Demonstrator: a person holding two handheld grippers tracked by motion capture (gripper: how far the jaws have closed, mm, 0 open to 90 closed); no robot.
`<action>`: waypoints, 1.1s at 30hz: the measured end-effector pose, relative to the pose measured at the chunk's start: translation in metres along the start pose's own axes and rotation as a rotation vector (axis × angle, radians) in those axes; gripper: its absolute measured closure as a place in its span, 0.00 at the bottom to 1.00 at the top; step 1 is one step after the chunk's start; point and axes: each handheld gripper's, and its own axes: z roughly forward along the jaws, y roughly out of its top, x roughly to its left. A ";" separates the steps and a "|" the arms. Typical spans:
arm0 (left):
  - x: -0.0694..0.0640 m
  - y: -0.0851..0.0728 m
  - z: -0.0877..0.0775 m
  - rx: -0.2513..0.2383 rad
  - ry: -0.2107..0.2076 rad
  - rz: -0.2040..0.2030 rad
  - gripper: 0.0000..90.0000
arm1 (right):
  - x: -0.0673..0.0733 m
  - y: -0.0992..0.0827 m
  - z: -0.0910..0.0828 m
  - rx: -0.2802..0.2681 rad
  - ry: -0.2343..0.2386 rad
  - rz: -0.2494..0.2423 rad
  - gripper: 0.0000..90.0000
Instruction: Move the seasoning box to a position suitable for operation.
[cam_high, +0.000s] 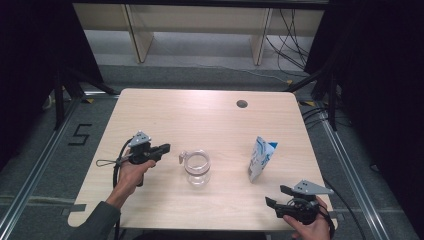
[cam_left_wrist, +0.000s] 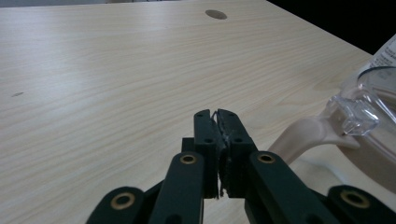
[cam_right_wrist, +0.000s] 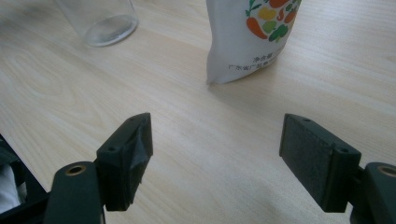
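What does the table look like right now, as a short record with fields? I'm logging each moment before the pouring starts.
surface: wooden table with a round hole near the far edge
centre: clear glass jug, upright, looks empty, handle toward the left gripper
right of the jug: white pouch with vegetable print, standing
left gripper: fingers shut, nothing between them, beside the jug handle
right gripper: fingers open, short of the pouch

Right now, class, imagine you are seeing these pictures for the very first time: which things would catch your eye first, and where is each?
The clear glass jug stands near the middle of the wooden table, its handle toward the shut left gripper. To its right a white pouch printed with vegetables stands upright. At the near right corner, the right gripper is open, its jaws pointing toward the pouch.
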 end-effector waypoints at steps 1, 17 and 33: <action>0.000 0.001 0.002 0.002 -0.003 -0.002 0.97 | 0.000 0.000 0.000 -0.003 -0.001 -0.005 0.30; -0.003 0.014 0.027 0.052 -0.117 0.029 0.99 | -0.002 0.000 0.002 0.002 0.003 -0.030 0.30; -0.009 0.017 0.041 0.112 -0.192 0.042 0.99 | -0.003 0.000 0.003 -0.009 -0.010 -0.048 0.30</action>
